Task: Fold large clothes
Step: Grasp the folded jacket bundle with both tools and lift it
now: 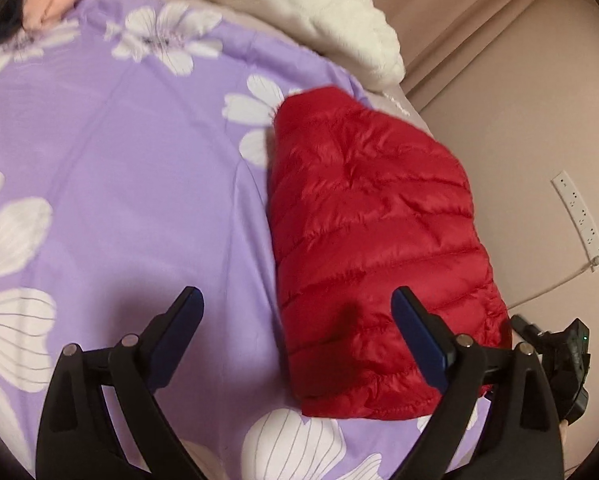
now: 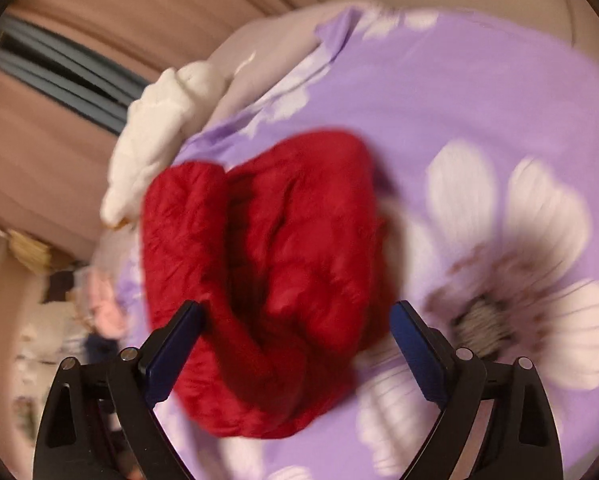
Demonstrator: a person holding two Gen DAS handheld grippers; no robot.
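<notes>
while both tools stand spread and hold nothing, the left gripper (image 1: 297, 298) and right gripper (image 2: 297, 312) hang above the folded red puffer jacket (image 1: 375, 248) lying on the purple floral sheet (image 1: 139, 168), a white plush toy (image 1: 319, 16) beyond.

Left gripper (image 1: 297, 300), right gripper (image 2: 297, 314): matte black curved linkage arms, silver round pivot pins, dark blue flat pads (image 1: 419, 330) lining each finger.

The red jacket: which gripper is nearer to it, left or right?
Right, it seems. The right gripper hangs open over the red jacket; the left gripper hangs open beside the jacket's edge, over the sheet.
</notes>
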